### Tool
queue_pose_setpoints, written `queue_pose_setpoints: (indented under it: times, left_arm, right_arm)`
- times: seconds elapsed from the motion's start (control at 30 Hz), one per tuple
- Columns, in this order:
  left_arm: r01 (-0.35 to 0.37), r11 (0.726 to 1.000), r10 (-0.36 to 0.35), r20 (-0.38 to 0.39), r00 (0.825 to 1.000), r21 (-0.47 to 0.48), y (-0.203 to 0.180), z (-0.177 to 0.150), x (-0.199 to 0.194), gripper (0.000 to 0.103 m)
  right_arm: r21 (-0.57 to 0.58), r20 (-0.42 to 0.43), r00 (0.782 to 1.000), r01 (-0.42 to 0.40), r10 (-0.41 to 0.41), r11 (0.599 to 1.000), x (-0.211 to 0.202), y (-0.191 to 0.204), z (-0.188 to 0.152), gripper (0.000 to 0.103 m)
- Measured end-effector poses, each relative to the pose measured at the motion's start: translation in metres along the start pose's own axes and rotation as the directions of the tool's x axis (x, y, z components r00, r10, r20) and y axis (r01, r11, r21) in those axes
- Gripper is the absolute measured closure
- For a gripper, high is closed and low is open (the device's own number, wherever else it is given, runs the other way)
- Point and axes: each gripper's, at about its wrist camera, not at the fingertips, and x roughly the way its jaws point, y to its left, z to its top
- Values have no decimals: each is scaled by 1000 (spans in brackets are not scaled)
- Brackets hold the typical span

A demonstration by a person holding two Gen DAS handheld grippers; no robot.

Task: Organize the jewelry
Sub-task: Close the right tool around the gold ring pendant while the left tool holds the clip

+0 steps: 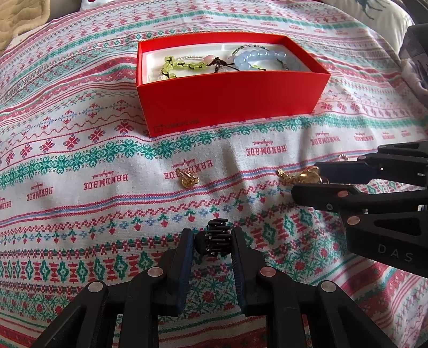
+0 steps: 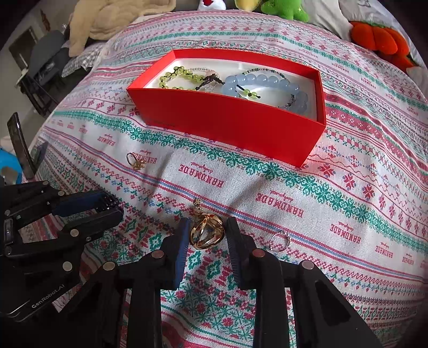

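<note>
A red box (image 1: 227, 101) (image 2: 235, 125) on the patterned cloth holds green and pale blue bead bracelets (image 2: 267, 83). My left gripper (image 1: 214, 241) (image 2: 112, 206) straddles a small black hair claw (image 1: 216, 237) with its jaws close around it. My right gripper (image 2: 207, 230) (image 1: 305, 179) is open around a gold ring piece (image 2: 206, 232) (image 1: 307, 174) lying on the cloth, not touching it. A gold earring (image 1: 188, 179) (image 2: 136, 162) lies loose in front of the box. A silver ring (image 2: 279, 241) lies just right of my right fingers.
The cloth (image 1: 80, 187) covers a soft, rounded surface. Plush toys (image 2: 379, 40) and a beige blanket (image 2: 112, 21) lie beyond the far edge. A chair and dark furniture (image 2: 45, 64) stand at far left.
</note>
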Motion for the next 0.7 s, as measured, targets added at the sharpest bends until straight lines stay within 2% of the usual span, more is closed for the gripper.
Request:
queue_pose_setpoints:
  times: [0.17,0.7]
  left_arm:
    - [13,1000,-13,9,1000,-17,3,4,-6,81]
    - [49,994,-36,130,991,-97,8,48,-42,81]
  right_arm:
    - [2,18,1000,0,0,1000,-11,-2,-1,73]
    - [113,117,993,-28,15,993,-60,-30,19,73]
